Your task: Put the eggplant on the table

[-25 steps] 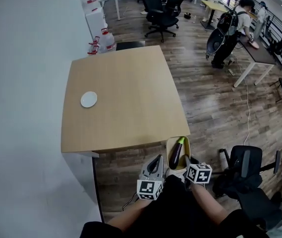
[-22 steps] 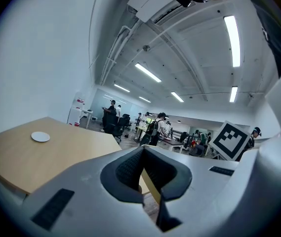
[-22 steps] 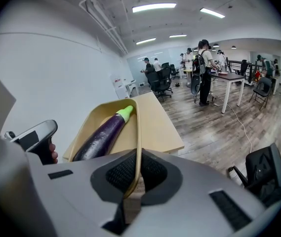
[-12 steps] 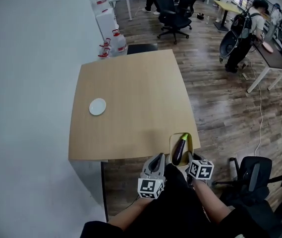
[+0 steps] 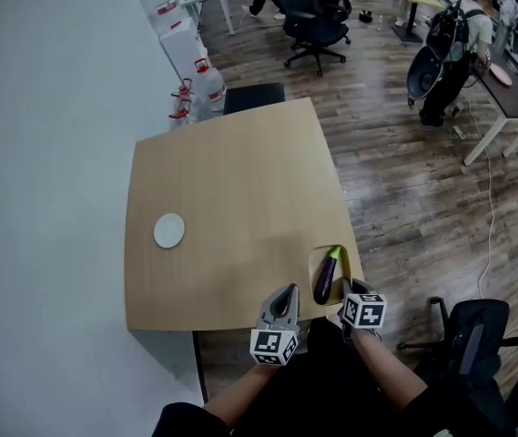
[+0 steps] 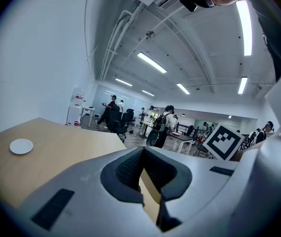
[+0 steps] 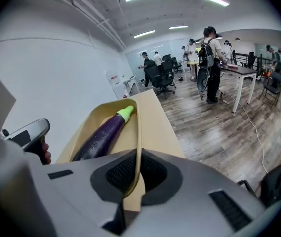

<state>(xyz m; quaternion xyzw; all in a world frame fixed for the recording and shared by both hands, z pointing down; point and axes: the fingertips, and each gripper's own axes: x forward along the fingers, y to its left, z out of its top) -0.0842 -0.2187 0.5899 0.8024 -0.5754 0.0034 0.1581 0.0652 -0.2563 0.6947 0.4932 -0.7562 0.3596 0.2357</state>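
Purple eggplant (image 5: 324,282) in yellow tray (image 7: 139,127); right gripper (image 7: 138,176) jaws clamp rim.

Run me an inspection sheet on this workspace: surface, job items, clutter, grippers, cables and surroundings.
Surface: light wooden table, mostly bare.
Job's things: eggplant lying in a yellow tray at the table's near right corner; not yet on the tabletop itself.
Clutter: small white plate near the table's left side.
Grippers: right hand-held gripper shut on the tray's rim; left hand-held gripper shut, nothing between its jaws.
Cables: white cable across the floor on the right.
Surroundings: office chairs, water jugs, person with a backpack at a desk.
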